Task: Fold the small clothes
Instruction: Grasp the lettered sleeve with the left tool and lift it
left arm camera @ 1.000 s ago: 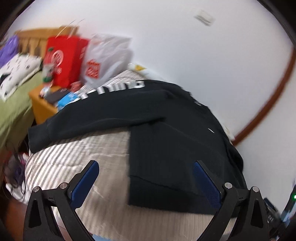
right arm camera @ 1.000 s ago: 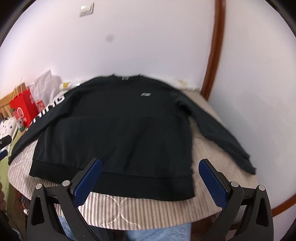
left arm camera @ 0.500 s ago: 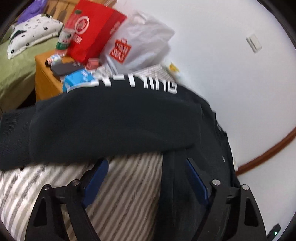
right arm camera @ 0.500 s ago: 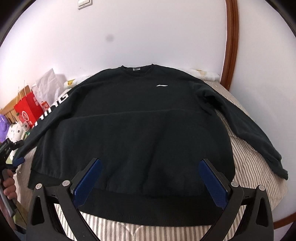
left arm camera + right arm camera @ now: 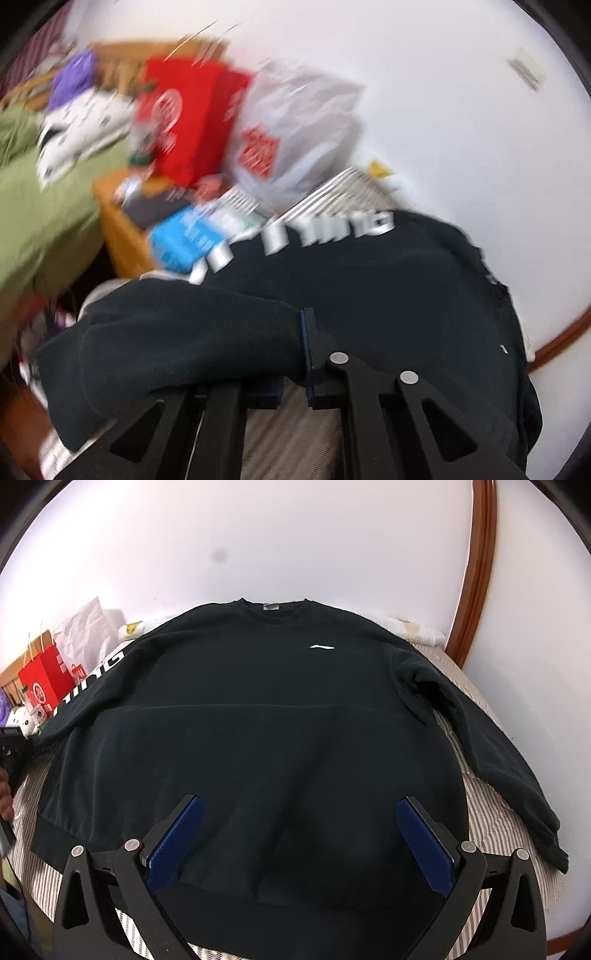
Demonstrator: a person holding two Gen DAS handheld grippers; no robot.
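A black sweatshirt [image 5: 258, 720] lies flat, front up, on the striped bed [image 5: 491, 823], collar at the far side by the wall. Its left sleeve carries white letters [image 5: 325, 232]; its right sleeve [image 5: 491, 753] lies stretched out to the right. My left gripper [image 5: 304, 350] is shut on the left sleeve [image 5: 177, 343] near the cuff, and the cloth bunches over the left finger. My right gripper [image 5: 299, 842] is open and empty, hovering over the lower hem of the sweatshirt [image 5: 295, 919].
A red paper bag [image 5: 192, 114] and a white plastic bag [image 5: 295, 136] stand by the wall at the left. A wooden bedside table [image 5: 118, 221] holds a blue box [image 5: 184, 240]. A green bed [image 5: 44, 206] lies farther left. A brown door frame [image 5: 476, 568] rises at the right.
My left gripper has closed on the left sleeve near its cuff. My right gripper has moved in lower over the hem and stays open.
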